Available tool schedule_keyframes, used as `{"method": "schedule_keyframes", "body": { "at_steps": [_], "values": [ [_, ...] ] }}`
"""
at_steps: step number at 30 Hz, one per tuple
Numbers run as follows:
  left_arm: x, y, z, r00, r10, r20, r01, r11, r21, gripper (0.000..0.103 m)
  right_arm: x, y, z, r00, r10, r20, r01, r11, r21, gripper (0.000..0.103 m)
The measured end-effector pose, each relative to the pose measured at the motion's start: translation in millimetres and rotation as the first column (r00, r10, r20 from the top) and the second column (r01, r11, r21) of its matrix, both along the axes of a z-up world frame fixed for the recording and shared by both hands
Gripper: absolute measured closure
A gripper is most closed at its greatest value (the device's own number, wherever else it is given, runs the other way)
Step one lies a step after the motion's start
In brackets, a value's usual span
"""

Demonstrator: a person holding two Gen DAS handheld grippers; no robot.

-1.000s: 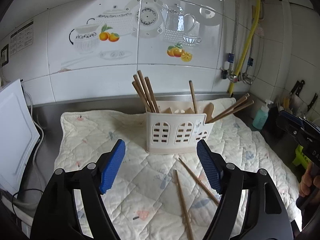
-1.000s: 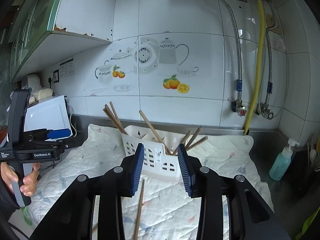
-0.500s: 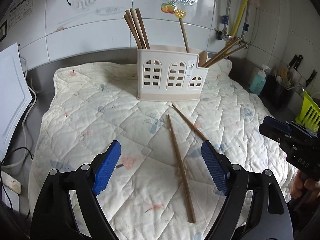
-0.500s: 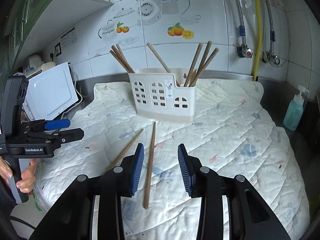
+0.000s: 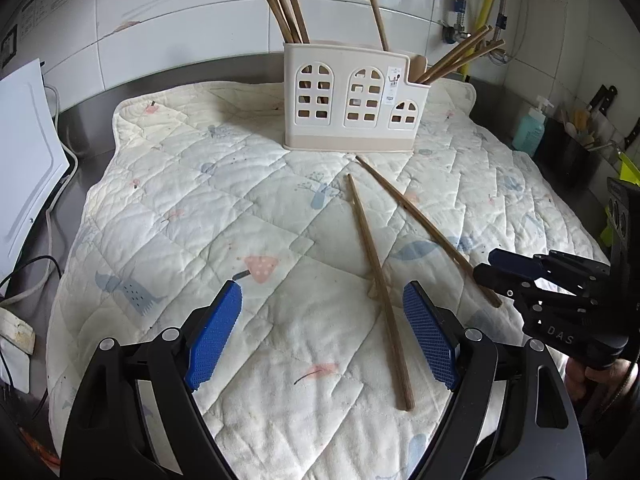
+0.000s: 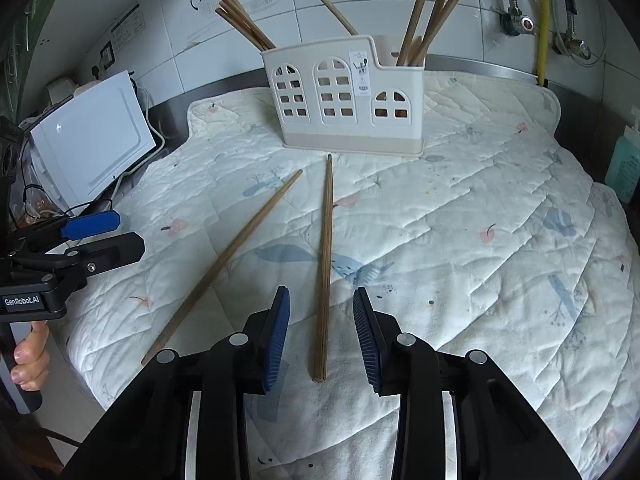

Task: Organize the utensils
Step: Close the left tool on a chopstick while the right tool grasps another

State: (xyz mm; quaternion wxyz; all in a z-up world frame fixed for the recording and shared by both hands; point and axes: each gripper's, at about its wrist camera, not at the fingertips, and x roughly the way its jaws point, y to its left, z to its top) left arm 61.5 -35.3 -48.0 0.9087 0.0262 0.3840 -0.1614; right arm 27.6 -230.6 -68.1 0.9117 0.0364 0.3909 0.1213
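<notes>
Step in hand looks like pickup of loose chopsticks off the quilted mat. Two lie in front of the utensil holder, splayed in a narrow V, tips toward the holder. The right gripper hovers with jaws open, straddling the near end of the right chopstick; nothing is held. The left gripper has jaws spread wide and is empty, with the left chopstick just inside its right pad.

Next move likely: lower the right gripper, close on the stick's thick end, lift, and drop it into a holder compartment. The stick lies flat on soft fabric, so the pads may need to press into the mat.

Holder already carries several upright chopsticks, which could block insertion. Both grippers work close together, so collision is possible. White appliance and soap bottle sit well off to the sides.
</notes>
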Motion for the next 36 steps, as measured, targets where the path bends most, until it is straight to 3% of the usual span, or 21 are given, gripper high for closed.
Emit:
{"method": "schedule_keyframes", "body": {
  "at_steps": [9,19,32,36],
  "values": [
    [-10.0,-13.5,-19.1,0.998,-0.039,-0.046,0.040,0.999,0.000,0.023,-9.4,3.2,-8.3,1.000,-0.015,0.001,0.015,0.998,-0.063,0.096],
    [-18.3,-32.9,-37.4,0.990,-0.107,-0.089,0.105,0.994,-0.023,0.066,-27.1,-17.9,3.0,0.997,-0.068,0.028,0.068,0.997,-0.022,0.096],
    [-16.1,-35.3,-45.6,0.992,-0.093,-0.084,0.091,0.996,-0.024,0.090,-36.8,-19.5,41.9,0.988,-0.080,0.129,0.081,0.997,-0.007,0.096],
    [-12.0,-26.7,-40.1,0.993,-0.075,-0.088,0.070,0.996,-0.059,0.095,-38.5,-18.6,56.5,0.984,-0.076,0.163,0.078,0.997,-0.007,0.096]
  ]
}}
